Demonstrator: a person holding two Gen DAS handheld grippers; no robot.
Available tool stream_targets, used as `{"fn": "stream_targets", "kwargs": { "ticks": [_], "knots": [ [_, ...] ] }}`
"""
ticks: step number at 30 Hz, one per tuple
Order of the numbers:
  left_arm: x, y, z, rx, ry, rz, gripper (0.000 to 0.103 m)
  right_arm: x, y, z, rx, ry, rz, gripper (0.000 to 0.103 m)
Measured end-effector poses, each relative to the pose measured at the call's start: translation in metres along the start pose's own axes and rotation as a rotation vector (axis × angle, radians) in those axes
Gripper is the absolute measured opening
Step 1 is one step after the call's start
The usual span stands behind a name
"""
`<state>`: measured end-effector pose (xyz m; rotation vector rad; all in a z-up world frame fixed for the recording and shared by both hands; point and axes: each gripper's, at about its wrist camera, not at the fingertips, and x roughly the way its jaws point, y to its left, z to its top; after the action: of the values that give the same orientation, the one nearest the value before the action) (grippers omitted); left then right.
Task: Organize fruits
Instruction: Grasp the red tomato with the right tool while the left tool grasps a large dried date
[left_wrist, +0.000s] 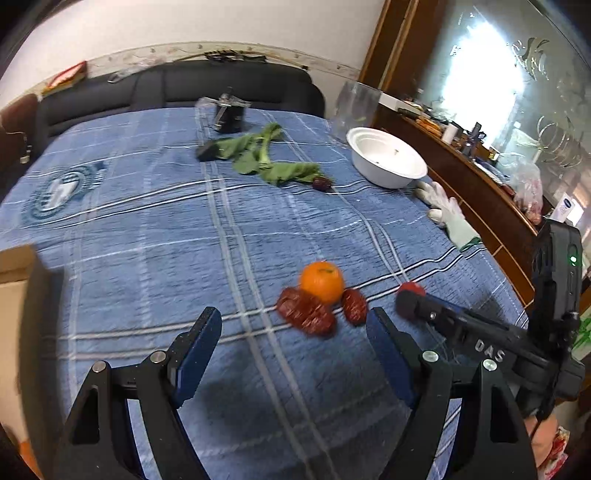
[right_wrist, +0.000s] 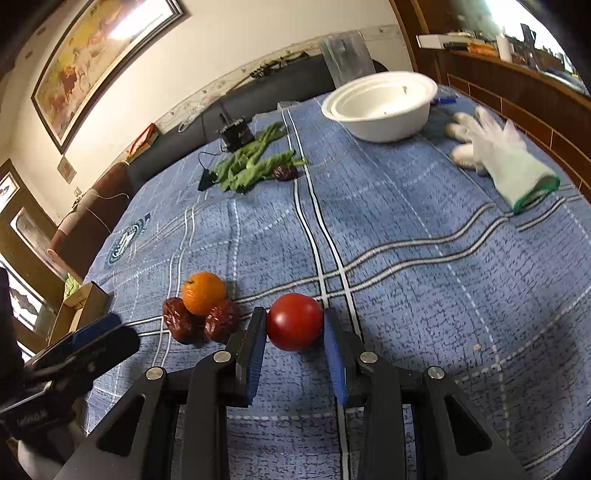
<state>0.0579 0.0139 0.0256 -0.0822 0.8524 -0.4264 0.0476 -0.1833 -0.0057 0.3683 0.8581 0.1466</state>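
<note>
A red tomato (right_wrist: 294, 320) sits on the blue plaid cloth between the fingers of my right gripper (right_wrist: 294, 325), which is shut on it; a sliver of it shows in the left wrist view (left_wrist: 410, 287). An orange (right_wrist: 203, 292) rests against two or three red dates (right_wrist: 199, 323) just left of it; they also show in the left wrist view, orange (left_wrist: 321, 281) and dates (left_wrist: 306, 312). My left gripper (left_wrist: 293, 325) is open and empty, just short of that pile. A white bowl (right_wrist: 380, 107) stands at the far right of the table.
Green leafy vegetables (right_wrist: 251, 164) and a single date (right_wrist: 284, 172) lie mid-table. A white glove (right_wrist: 498, 151) lies right of the bowl. A black device (right_wrist: 236, 134) stands at the back. A cardboard box (left_wrist: 14, 273) is at the left edge. A wooden counter (left_wrist: 480, 173) runs along the right.
</note>
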Motion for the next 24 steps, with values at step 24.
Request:
{"fn": "stream_targets", "kwargs": {
  "ticks": [24],
  "knots": [
    [-0.117,0.044,-0.034,-0.14,-0.126,0.105,0.041,-0.008,0.01,-0.006,-0.037,-0.046,0.007,0.033]
  ]
}}
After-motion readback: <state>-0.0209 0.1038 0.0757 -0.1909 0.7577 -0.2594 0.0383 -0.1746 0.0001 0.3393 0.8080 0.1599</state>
